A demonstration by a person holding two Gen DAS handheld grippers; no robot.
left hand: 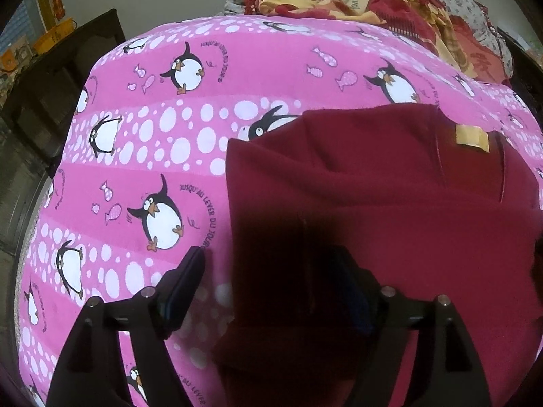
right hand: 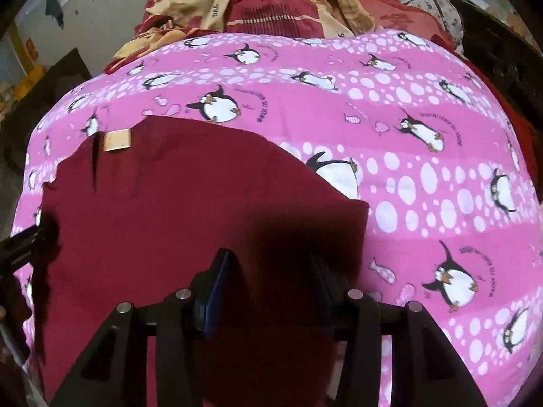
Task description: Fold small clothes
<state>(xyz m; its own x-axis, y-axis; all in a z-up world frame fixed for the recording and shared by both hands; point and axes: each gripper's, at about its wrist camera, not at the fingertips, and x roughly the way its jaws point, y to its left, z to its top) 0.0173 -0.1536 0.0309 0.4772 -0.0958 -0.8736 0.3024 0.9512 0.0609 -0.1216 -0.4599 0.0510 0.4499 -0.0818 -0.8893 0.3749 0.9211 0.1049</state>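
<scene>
Maroon garment (left hand: 390, 203) lies flat on the pink penguin bedsheet (left hand: 135, 135), filling the lower right of the left view. We judge it soft, light and floppy (fleece, perhaps), best pinched at its near corners. Left tongs (left hand: 275, 271) and right tongs (right hand: 271, 271) stand spread, gripping nothing.

Matt maroon fleece garment (left hand: 390, 210), smooth printed cotton sheet (left hand: 135, 156), matt black plastic tongs (right hand: 268, 285)

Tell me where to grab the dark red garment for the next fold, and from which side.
Judging by how it lies, take the dark red garment by its bare corner beside the pink penguin sheet. Come from the sheet side, one tool finger sliding under: that edge lies flat, straight and uncovered.
</scene>
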